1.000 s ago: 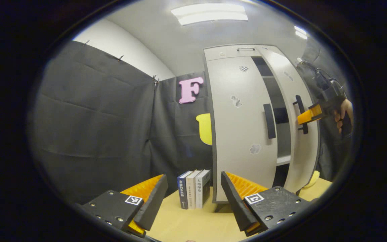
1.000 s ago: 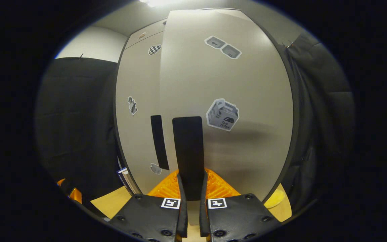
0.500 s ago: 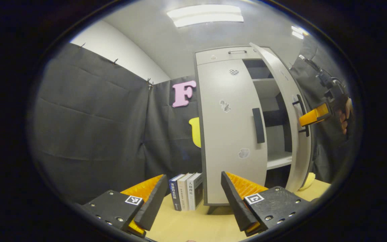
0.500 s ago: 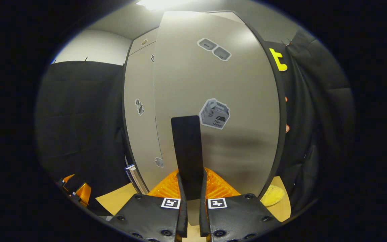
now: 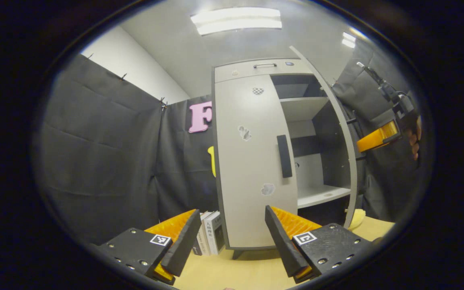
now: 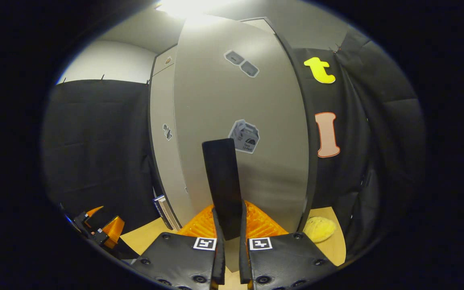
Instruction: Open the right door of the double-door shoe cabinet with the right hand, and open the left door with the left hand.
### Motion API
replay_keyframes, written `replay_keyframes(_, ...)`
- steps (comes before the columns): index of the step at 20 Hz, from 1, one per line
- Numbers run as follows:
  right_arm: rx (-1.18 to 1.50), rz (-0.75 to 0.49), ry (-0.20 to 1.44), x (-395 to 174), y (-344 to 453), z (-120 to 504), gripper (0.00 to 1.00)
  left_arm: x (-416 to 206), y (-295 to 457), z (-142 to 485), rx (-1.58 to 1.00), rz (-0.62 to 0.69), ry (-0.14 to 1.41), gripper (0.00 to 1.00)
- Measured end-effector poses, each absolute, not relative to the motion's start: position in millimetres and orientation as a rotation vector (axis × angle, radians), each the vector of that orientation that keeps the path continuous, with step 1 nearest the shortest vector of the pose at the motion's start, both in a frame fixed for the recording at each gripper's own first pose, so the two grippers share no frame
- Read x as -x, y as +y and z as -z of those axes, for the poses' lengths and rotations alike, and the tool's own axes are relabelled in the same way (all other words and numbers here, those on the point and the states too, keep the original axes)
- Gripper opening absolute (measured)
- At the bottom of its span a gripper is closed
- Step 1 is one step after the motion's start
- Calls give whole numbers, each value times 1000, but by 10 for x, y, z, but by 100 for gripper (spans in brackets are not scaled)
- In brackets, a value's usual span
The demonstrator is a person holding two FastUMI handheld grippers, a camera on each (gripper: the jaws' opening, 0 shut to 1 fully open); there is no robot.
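Note:
A grey double-door shoe cabinet (image 5: 252, 68) stands on a wooden table. Its left door (image 5: 248, 181) is closed, with a black vertical handle (image 5: 284, 156). Its right door (image 5: 336, 117) stands swung wide, edge-on, baring the white shelves (image 5: 320, 194). My right gripper (image 6: 228, 225) is shut on the right door's black handle (image 6: 223, 177), in front of the door's face (image 6: 264, 177); in the left gripper view the right gripper (image 5: 377, 139) shows held by a hand. My left gripper (image 5: 232, 237) is open and empty, low before the left door and well short of it.
Several books (image 5: 210, 237) stand left of the cabinet on the table (image 5: 232, 274). A yellow soft object (image 6: 320, 228) lies on the table by the right door's foot. Black cloth walls close in on the left and right.
The right door has swung further open with my right gripper on its handle, baring more shelves. The left gripper's view has shifted, so the cabinet sits more to the left.

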State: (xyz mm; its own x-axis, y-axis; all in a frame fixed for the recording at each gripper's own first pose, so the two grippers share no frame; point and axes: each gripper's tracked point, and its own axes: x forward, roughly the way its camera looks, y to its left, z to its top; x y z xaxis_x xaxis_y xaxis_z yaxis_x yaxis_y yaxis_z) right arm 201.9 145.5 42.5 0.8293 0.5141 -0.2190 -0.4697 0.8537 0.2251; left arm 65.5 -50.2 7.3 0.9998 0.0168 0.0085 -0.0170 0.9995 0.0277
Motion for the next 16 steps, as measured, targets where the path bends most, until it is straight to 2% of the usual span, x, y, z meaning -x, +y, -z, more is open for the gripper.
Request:
replay_keyframes(10,-199,-492,283,-1965,1166,-414,15,-489,-840,-96,-28,37,-4,94)
replay_keyframes(16,-243,-416,291,-1994,949,-395,13,-406,-836,-110,-27,24,1,94)
